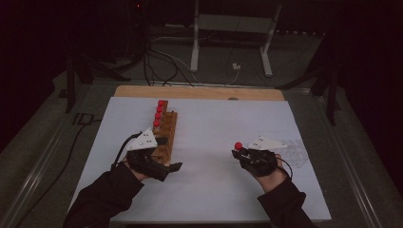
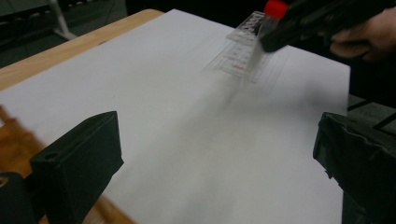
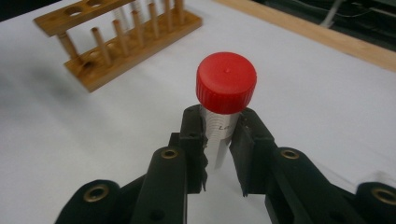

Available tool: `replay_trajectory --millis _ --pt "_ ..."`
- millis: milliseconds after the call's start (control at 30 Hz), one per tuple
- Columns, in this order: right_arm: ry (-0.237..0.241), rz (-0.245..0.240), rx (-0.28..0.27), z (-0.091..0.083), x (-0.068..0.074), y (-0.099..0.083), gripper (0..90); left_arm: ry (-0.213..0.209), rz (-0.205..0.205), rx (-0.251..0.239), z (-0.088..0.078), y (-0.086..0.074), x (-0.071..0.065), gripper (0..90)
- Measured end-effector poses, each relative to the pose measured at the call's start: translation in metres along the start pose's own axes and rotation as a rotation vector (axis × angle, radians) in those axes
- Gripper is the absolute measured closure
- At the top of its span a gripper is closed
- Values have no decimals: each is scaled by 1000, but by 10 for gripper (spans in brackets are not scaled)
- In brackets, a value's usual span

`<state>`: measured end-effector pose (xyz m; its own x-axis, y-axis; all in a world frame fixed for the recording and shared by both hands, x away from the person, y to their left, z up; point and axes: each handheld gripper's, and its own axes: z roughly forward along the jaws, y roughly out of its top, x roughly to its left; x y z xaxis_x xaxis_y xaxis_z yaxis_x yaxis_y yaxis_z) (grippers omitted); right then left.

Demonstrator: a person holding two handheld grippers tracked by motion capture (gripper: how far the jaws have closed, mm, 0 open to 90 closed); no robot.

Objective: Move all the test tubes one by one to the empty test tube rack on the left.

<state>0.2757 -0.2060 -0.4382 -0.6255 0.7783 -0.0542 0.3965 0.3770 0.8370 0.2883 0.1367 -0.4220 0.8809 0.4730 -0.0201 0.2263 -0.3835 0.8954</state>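
A clear tube with a red cap (image 3: 226,81) stands upright between the jaws of my right gripper (image 3: 219,135), which is shut on it just below the cap. In the high view this gripper (image 1: 241,153) holds the tube (image 1: 238,146) above the right half of the white sheet. A wooden tube rack (image 1: 165,135) lies left of centre, and several red-capped tubes (image 1: 159,111) stand in its far end. My left gripper (image 1: 170,156) is at the rack's near end. Its jaws (image 2: 215,154) stand wide open with nothing between them, the left one over the rack's wood (image 2: 14,144).
A clear plastic tray (image 1: 295,152) lies flat on the sheet beside my right hand, and it also appears in the left gripper view (image 2: 243,51). The white sheet (image 1: 209,123) covers a wooden board (image 1: 199,92). Metal stand legs and cables sit on the floor beyond.
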Motion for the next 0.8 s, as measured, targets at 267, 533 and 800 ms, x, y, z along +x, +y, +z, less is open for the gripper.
replay_trajectory --millis 267,533,800 --pt "49 -34 19 9 15 0 742 -42 42 -9 18 18 -11 24" --pt "84 -46 21 10 26 0 742 -90 71 -26 40 34 -23 82" --pt "115 -63 33 15 36 0 742 -125 107 -33 64 43 -35 265"
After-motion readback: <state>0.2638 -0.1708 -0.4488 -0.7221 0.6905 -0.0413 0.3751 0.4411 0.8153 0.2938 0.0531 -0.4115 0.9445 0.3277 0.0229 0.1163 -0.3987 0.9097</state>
